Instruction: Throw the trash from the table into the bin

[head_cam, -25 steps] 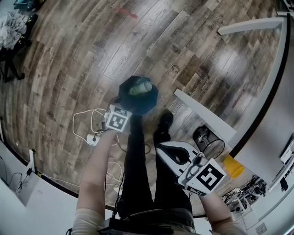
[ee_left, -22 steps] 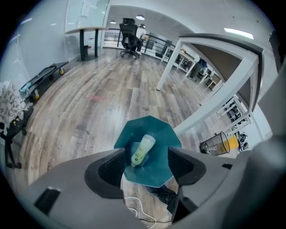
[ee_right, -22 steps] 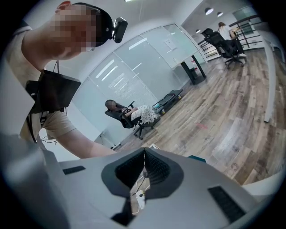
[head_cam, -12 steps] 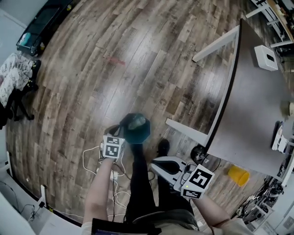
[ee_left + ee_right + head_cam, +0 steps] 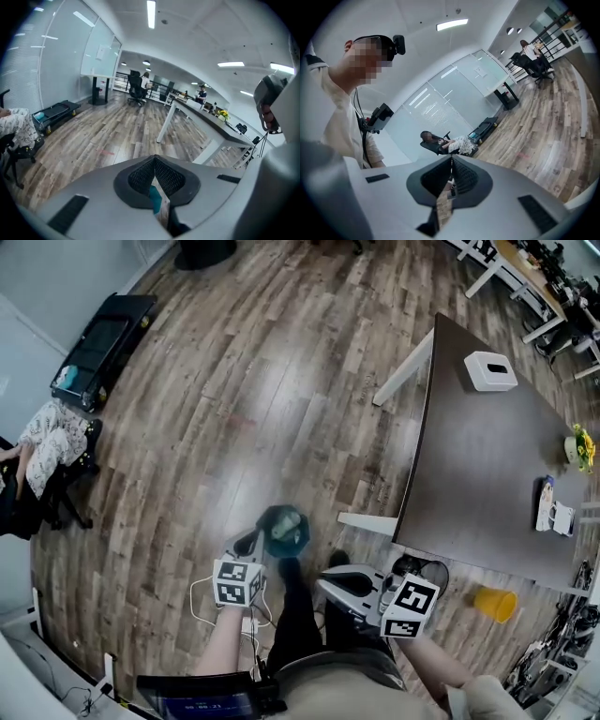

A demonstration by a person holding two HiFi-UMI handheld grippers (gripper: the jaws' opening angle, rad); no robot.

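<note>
Two grippers show at the bottom of the head view, above a floor (image 5: 234, 381) of grey-brown planks. The left gripper (image 5: 251, 545) has its jaws pressed together with nothing between them; they have just been closing. The right gripper (image 5: 328, 583) is likewise clamped tight and empty.

Just above the left gripper's tip, the dark teal bin (image 5: 281, 545) stands on the floor with a pale green bottle (image 5: 286, 519) lying inside it. A dark table (image 5: 478, 484) on white legs fills the right side of the frame. On it sit a white box (image 5: 489, 370) towards the top and yellow flowers (image 5: 581, 448) at the far right edge. A yellow cup (image 5: 494, 603) lies on the floor at lower right. White cables (image 5: 202, 596) trail at lower left. A treadmill (image 5: 98, 338) sits at upper left, and a seated person (image 5: 47, 442) is at the left edge.

Only the head view shows the bin and the bottle. The left gripper view adds the room's length: a glass wall (image 5: 70, 51) on the left, strip lights (image 5: 151, 13) on the ceiling, the table side-on at centre right, and people at the far end. The right gripper view looks the other way. It shows the holder of the grippers in a pale shirt (image 5: 333, 126) at the left of the frame, with the seated person beyond its closed jaws.
</note>
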